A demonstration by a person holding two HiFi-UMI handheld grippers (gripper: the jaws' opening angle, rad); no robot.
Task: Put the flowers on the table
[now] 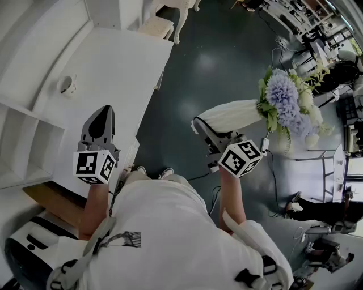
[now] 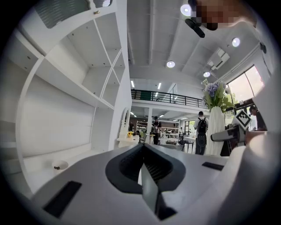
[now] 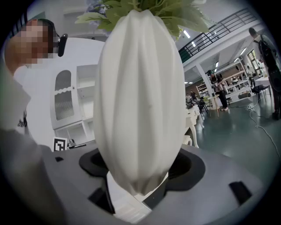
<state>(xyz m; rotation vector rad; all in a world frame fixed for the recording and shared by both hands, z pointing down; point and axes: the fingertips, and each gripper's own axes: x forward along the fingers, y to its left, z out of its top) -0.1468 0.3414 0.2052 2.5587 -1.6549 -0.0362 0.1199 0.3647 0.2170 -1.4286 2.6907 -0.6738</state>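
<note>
A white ribbed vase [image 1: 229,116] holding pale blue and white flowers [image 1: 286,105] lies tilted over the dark floor, blooms pointing right. My right gripper [image 1: 205,129] is shut on the vase's narrow lower end. In the right gripper view the vase [image 3: 140,101] fills the middle, its base wedged between the jaws of the gripper [image 3: 136,193], with green leaves [image 3: 145,6] above. My left gripper [image 1: 102,116] is shut and empty above the white table [image 1: 119,68]. In the left gripper view its jaws [image 2: 142,165] meet, and the vase [image 2: 216,132] shows far right.
A small white dish [image 1: 67,85] sits on the table near white shelving [image 1: 22,141]. A light stool [image 1: 156,25] stands beyond the table's far corner. A cable [image 1: 272,187] trails on the floor, and a person [image 1: 317,207] sits at the right edge.
</note>
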